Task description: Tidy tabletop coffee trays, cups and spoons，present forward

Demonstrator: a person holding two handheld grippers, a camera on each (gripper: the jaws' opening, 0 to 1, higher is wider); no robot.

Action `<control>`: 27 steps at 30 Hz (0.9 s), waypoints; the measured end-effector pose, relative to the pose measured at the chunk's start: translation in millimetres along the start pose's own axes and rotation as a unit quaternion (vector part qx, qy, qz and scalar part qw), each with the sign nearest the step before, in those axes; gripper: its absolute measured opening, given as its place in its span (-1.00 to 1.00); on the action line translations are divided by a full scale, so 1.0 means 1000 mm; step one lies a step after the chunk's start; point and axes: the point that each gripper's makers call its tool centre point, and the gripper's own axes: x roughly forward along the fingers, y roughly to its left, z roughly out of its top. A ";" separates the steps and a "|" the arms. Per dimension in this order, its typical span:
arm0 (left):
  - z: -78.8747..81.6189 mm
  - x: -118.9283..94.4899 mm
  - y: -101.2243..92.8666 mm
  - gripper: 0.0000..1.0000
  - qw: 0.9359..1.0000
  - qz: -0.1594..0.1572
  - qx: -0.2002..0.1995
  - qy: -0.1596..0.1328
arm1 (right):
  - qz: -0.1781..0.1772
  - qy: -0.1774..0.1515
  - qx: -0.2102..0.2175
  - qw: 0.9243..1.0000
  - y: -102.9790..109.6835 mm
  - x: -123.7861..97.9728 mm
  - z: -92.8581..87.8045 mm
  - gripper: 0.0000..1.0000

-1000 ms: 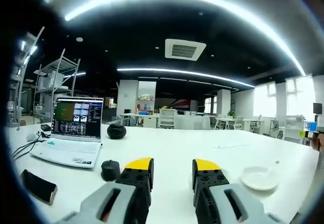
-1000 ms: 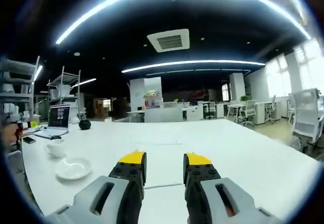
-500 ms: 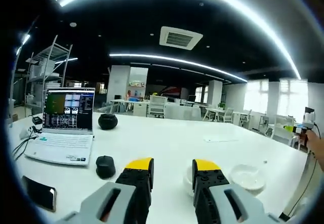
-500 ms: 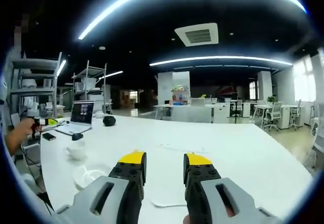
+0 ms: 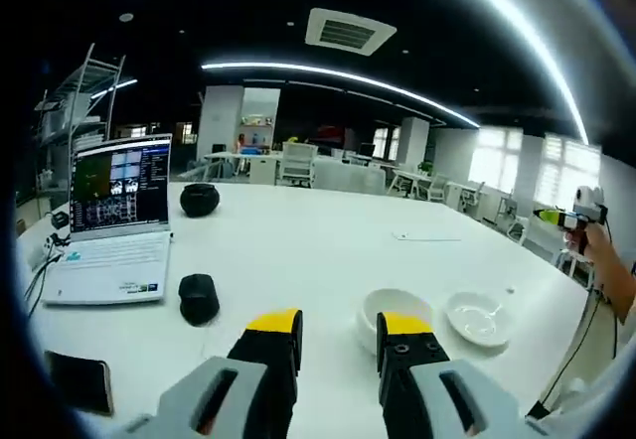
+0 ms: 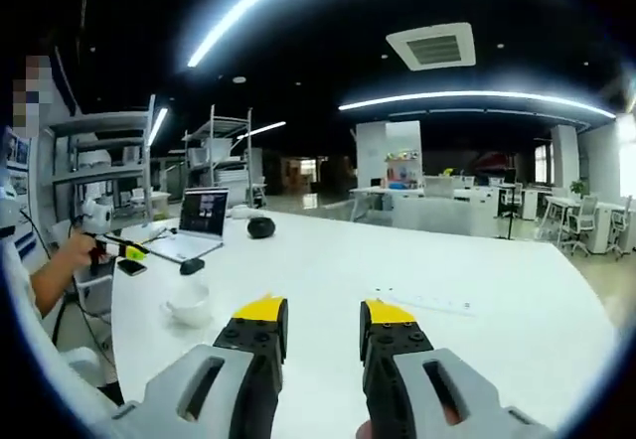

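Note:
In the left gripper view a white cup (image 5: 391, 307) stands on the white table (image 5: 318, 250), just beyond my right-hand jaw. A white saucer (image 5: 478, 318) lies to its right. My left gripper (image 5: 340, 326) is open above the near table edge, nothing between its yellow-tipped jaws. The right gripper (image 5: 573, 217) shows far right in a person's hand. In the right gripper view the cup (image 6: 189, 305) sits left of my open right gripper (image 6: 325, 312). The left gripper (image 6: 117, 249) is held in a hand at far left.
An open laptop (image 5: 107, 216), a black mouse (image 5: 199, 298), a phone (image 5: 79, 383) and a round black object (image 5: 199, 199) occupy the table's left side. A thin white strip (image 6: 422, 302) lies ahead of the right gripper. Shelving (image 6: 214, 151) stands behind the table.
Both views have shifted with the hands. The left gripper view has dipped toward the table, bringing the cup into sight. The right gripper view has turned, so the laptop sits nearer its middle.

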 end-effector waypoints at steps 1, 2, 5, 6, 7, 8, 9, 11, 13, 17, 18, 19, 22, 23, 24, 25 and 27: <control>0.000 0.001 0.000 -0.37 1.000 -0.002 0.000 0.004 | 0.008 0.007 0.000 1.000 0.005 0.007 0.002 -0.41; -0.001 0.001 0.000 -0.37 1.000 -0.004 0.000 0.008 | 0.014 0.011 0.000 1.000 0.009 0.013 0.004 -0.41; -0.003 0.003 -0.003 -0.37 1.000 -0.016 0.000 0.025 | 0.040 0.028 0.006 0.999 0.022 0.032 0.007 -0.41; -0.004 0.003 -0.004 -0.37 0.999 -0.019 0.001 0.030 | 0.047 0.033 0.003 0.998 0.027 0.037 0.007 -0.41; -0.004 0.004 -0.005 -0.37 0.999 -0.021 0.001 0.032 | 0.060 0.041 0.003 0.997 0.033 0.043 0.006 -0.40; -0.004 0.006 -0.005 -0.37 0.999 -0.022 0.000 0.034 | 0.072 0.054 0.005 0.996 0.041 0.049 0.004 -0.40; -0.004 0.008 -0.005 -0.37 0.999 -0.020 -0.002 0.037 | 0.075 0.057 0.003 0.995 0.044 0.053 0.004 -0.40; -0.007 0.011 -0.007 -0.37 0.999 -0.021 0.004 0.049 | 0.089 0.072 -0.002 0.993 0.052 0.063 0.002 -0.40; -0.009 0.014 -0.008 -0.37 0.998 -0.024 0.006 0.063 | 0.101 0.088 -0.009 0.991 0.061 0.072 0.001 -0.41; -0.013 0.023 -0.014 -0.34 0.995 -0.034 0.021 0.091 | 0.138 0.125 -0.034 0.982 0.082 0.090 -0.004 -0.39; -0.013 0.026 -0.014 -0.34 0.995 -0.033 0.022 0.092 | 0.150 0.135 -0.034 0.979 0.088 0.094 -0.006 -0.39; -0.015 0.028 -0.015 -0.34 0.994 -0.032 0.023 0.099 | 0.158 0.144 -0.034 0.976 0.094 0.099 -0.008 -0.39; -0.017 0.031 -0.020 -0.34 0.993 -0.038 0.029 0.110 | 0.167 0.162 -0.048 0.971 0.105 0.109 -0.014 -0.39; -0.018 0.033 -0.021 -0.35 0.992 -0.039 0.030 0.116 | 0.171 0.170 -0.045 0.969 0.111 0.116 -0.016 -0.40; -0.019 0.035 -0.021 -0.35 0.991 -0.039 0.031 0.122 | 0.175 0.177 -0.043 0.967 0.117 0.122 -0.019 -0.40; -0.019 0.036 -0.021 -0.37 0.991 -0.037 0.028 0.125 | 0.178 0.183 -0.042 0.966 0.122 0.127 -0.021 -0.40; -0.019 0.039 -0.021 -0.39 0.991 -0.034 0.025 0.128 | 0.187 0.199 -0.044 0.961 0.129 0.139 -0.026 -0.40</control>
